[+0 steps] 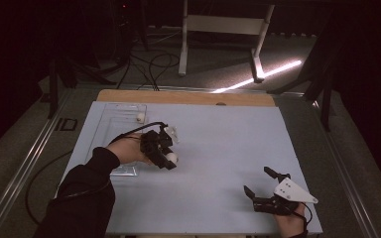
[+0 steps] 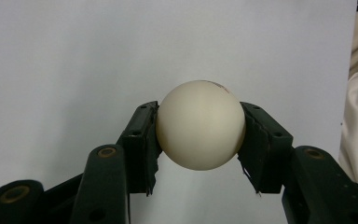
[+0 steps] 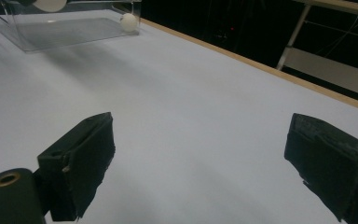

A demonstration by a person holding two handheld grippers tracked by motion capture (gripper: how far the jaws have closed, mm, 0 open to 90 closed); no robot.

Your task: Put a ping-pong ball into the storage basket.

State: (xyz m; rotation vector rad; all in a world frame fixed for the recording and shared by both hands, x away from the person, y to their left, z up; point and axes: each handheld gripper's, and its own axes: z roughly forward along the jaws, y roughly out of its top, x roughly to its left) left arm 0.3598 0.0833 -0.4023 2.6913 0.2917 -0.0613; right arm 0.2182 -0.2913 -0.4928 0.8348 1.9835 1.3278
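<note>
A white ball (image 2: 200,123) sits between the two black pads of my left gripper (image 2: 199,140), which press on its sides. From above, the left gripper (image 1: 166,160) hovers left of the table's middle with the ball (image 1: 172,158) at its tip, just right of a clear tray (image 1: 110,130). A second white ball (image 1: 140,117) lies in the tray's far corner. My right gripper (image 1: 257,180) rests near the front right edge, open. Nothing is between its jaws in the right gripper view (image 3: 200,144), where the tray (image 3: 65,28) and its ball (image 3: 129,22) show far off.
A pale blue mat (image 1: 228,144) covers the table, with a wooden strip (image 1: 188,97) along the far edge. Beyond stand a white table frame (image 1: 223,29) and floor cables (image 1: 149,64). A dark sleeve (image 1: 84,193) comes in at the bottom left.
</note>
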